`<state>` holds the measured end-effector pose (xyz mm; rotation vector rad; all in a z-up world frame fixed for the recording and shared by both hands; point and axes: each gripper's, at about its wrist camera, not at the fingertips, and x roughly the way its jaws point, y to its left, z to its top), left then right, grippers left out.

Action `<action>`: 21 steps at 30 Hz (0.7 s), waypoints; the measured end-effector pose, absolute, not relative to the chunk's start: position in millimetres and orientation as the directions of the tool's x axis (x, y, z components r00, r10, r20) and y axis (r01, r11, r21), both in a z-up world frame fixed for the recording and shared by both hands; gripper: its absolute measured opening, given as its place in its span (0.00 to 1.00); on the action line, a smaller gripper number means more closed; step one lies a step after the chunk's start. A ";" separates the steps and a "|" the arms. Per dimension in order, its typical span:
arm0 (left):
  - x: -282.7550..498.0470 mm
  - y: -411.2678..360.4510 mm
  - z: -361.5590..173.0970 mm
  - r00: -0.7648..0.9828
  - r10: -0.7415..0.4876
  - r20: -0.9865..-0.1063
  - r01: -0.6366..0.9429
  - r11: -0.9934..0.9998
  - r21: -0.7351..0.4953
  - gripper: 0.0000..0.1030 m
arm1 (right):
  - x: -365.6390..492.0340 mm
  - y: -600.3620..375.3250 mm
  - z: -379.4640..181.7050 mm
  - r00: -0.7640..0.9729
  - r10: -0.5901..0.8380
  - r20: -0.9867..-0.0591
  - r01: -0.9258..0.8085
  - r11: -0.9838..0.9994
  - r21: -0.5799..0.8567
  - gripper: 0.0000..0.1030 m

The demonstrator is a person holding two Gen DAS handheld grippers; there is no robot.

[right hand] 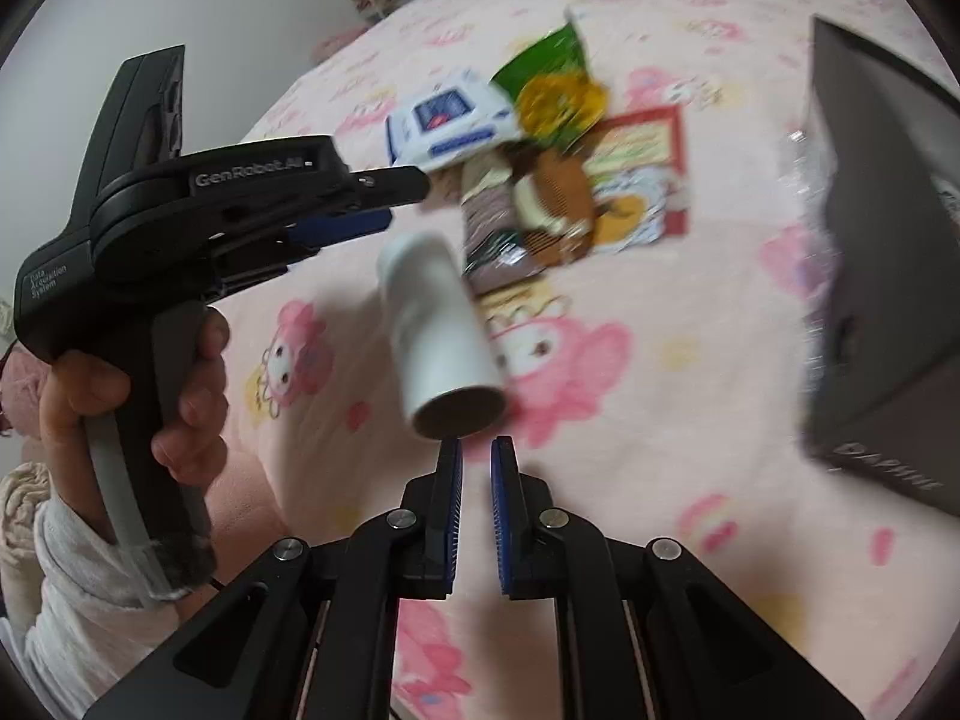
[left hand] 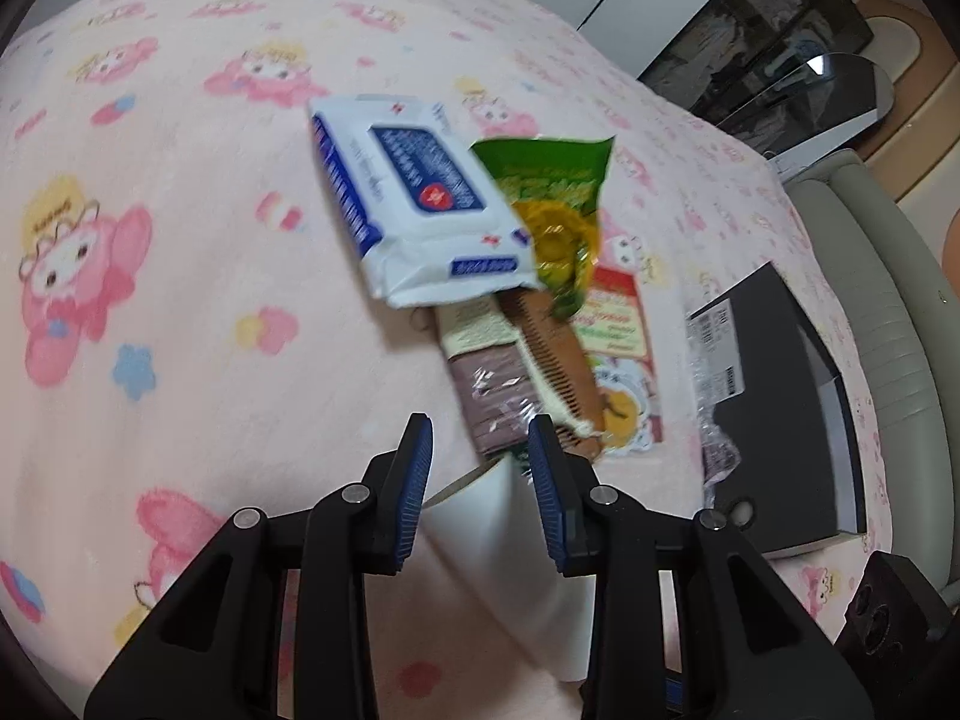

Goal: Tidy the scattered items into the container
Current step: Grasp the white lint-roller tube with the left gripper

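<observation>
Black tongs (right hand: pixel 477 450) with ribbed blue pads (left hand: pixel 420 480), silver screws, "GenRobot.AI" lettering; white sleeve (right hand: pixel 90 570).

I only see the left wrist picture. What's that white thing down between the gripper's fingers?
Observer: A white tube lying on the pink blanket. Its open end faces the right gripper.
Operator: Is that right gripper carrying anything?
Observer: No, its jaws are shut with nothing between them.
Operator: And who is holding the left gripper?
Observer: A hand in a light sleeve grips its handle.
</observation>
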<state>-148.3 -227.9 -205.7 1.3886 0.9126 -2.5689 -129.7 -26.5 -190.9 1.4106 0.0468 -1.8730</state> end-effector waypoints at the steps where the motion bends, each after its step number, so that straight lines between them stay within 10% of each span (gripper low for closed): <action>1: -146.2 -228.1 -210.0 -0.578 0.210 -0.789 0.345 -0.813 -0.469 0.31 | -129.1 -29.8 -193.9 -0.073 -0.554 -0.830 0.589 -0.695 0.412 0.07; 13: -102.0 -201.5 -213.4 -0.571 0.339 -0.748 0.288 -0.770 -0.569 0.41 | -142.1 -4.0 -190.7 -0.173 -0.510 -0.843 0.509 -0.779 0.367 0.10; 21: -101.6 -198.4 -211.7 -0.598 0.356 -0.718 0.273 -0.752 -0.600 0.42 | -156.3 -2.4 -186.0 -0.186 -0.562 -0.806 0.494 -0.763 0.417 0.45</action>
